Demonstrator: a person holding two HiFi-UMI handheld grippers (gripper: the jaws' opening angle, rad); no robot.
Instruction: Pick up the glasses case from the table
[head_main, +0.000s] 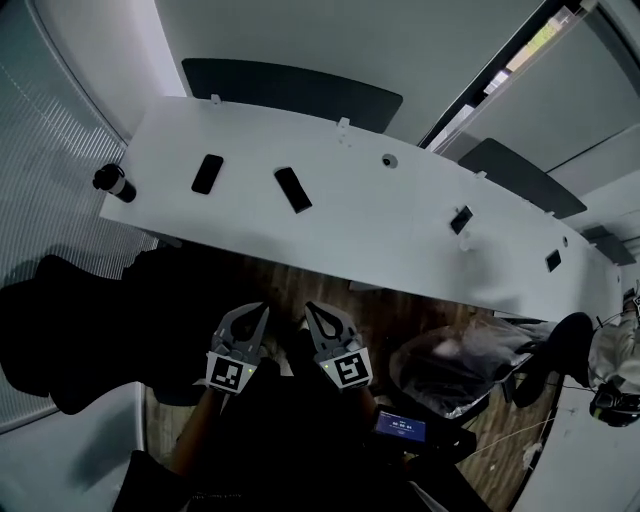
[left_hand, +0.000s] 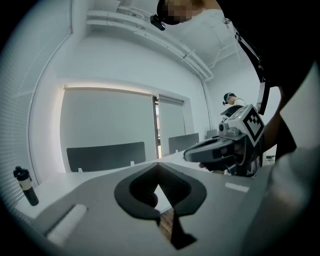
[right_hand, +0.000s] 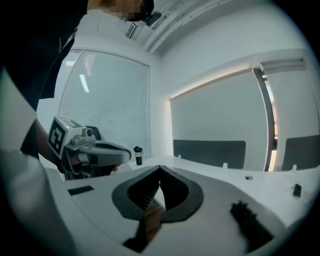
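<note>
The left claw (head_main: 258, 315) and right claw (head_main: 313, 310) are both pressed together with nothing between their jaws. They are held side by side short of the bench (head_main: 400, 230). What I judge to be the glasses case (head_main: 293, 189) lies flat on the bench, ahead of both claws and well apart from them. Its long axis slants from far-left to near-right, and neither hand is clearly nearer. A similar dark slab (head_main: 207, 173) further left could be the case instead, and I cannot tell which. A black bottle (head_main: 113, 182) stands at the bench's left end. Apart from the claws' square markers, no writing can be read.
</note>
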